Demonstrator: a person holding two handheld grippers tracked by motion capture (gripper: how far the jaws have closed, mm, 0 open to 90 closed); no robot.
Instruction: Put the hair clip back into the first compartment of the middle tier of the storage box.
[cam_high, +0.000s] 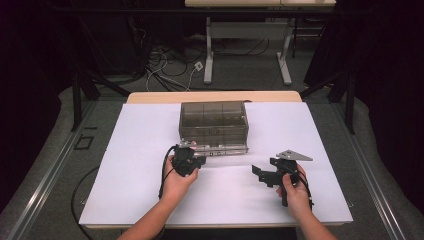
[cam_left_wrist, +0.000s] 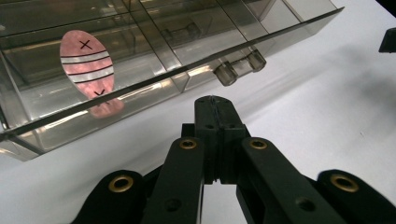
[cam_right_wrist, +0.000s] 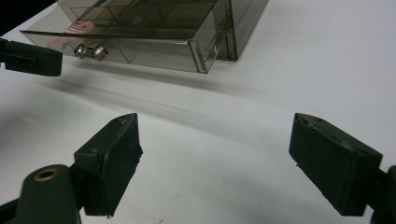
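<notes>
My left tongs (cam_left_wrist: 215, 105) are closed on nothing, poised just before the pulled-out drawer of the smoky transparent plastic drawer box (cam_high: 214, 125), near its twin knobs (cam_left_wrist: 240, 67). My right tongs (cam_right_wrist: 215, 158) stand wide apart, further off on the white desk (cam_high: 150, 135). A pink oval striped token (cam_left_wrist: 87, 63) lies inside the drawer's left compartment, presumably awaiting retrieval.

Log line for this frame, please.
drawer: pulled open | pink disc: inside drawer | left gripper: shut, near knob | right gripper: open, empty
</notes>
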